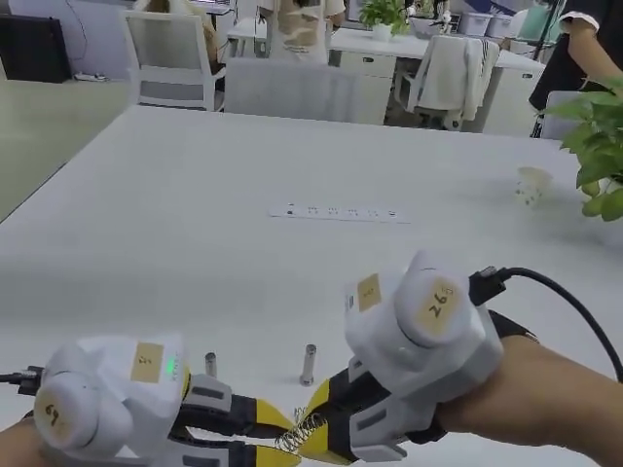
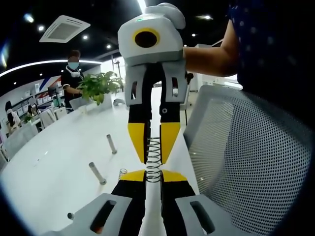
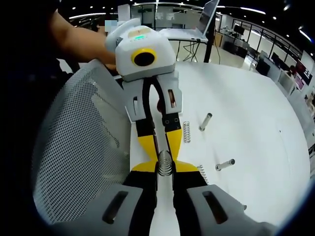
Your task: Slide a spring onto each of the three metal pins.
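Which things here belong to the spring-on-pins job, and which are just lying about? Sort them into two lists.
Job: held spring, loose spring, left pin, right pin, left gripper, right gripper.
Lying about: power strip, paper cup, plant.

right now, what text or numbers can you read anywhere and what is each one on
"26": round yellow sticker on the right gripper.
round sticker on the left gripper: digits too blurred to read.
small square labels on both grippers: too small to read.
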`<state>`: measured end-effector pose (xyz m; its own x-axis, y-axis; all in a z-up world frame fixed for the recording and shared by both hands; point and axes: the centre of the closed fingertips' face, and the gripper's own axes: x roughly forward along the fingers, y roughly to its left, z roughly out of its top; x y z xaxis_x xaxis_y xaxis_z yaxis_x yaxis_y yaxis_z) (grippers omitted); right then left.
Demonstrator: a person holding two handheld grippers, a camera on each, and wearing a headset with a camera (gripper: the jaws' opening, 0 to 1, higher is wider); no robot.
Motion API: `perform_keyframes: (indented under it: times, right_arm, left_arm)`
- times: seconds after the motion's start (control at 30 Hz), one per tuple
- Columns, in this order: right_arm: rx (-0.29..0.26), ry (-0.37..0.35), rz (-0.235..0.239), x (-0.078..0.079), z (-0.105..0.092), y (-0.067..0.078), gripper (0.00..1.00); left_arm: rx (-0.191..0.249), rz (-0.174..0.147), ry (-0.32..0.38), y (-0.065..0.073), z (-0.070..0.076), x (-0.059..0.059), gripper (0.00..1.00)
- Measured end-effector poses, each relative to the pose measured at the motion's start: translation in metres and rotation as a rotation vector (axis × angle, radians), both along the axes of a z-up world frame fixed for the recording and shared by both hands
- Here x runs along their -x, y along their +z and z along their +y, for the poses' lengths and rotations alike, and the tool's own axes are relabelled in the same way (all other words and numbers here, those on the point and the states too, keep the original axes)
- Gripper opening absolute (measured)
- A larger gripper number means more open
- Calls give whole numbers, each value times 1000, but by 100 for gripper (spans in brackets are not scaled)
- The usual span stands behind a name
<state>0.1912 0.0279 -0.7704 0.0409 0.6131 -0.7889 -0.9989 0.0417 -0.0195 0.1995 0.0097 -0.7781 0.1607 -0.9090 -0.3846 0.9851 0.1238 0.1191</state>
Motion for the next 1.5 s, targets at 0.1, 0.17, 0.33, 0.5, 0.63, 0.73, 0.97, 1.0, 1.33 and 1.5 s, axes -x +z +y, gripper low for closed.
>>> perform_keyframes:
  times: [0.1, 0.17, 0.33, 0.5, 0.63, 0.73, 0.97, 1.0, 1.33, 1.5]
  right_arm:
    - [0, 2, 3, 0, 1, 1, 8]
    - [2, 6, 1, 1, 2, 2, 8]
    - [9, 10, -1, 1, 3, 1, 8]
    - [15, 12, -3, 0, 3, 1, 8]
    - [17, 18, -6, 1, 6, 3, 8]
    - [21, 21, -12, 0, 7, 2, 8]
    - [31, 20, -19, -4, 7, 4, 8]
    - [32, 18, -18, -5, 6, 5, 8]
    - [46, -9, -24, -16, -3, 7, 8]
    - [60, -29, -30, -21, -12, 5, 8]
  left_arm:
    - [1, 2, -1, 0, 0, 1, 3]
    - [1, 2, -2, 0, 0, 1, 3]
    - [-2, 7, -2, -1, -1, 1, 3]
    - [-1, 9, 0, -1, 0, 1, 3]
    - [0, 5, -4, -1, -2, 1, 3]
    - [-2, 5, -1, -2, -1, 0, 3]
    - [7, 17, 11, -1, 0, -1, 6]
    - [10, 19, 14, -1, 0, -2, 7]
    - [28, 52, 53, 0, 8, -6, 17]
    - [42, 74, 79, 1, 15, -9, 24]
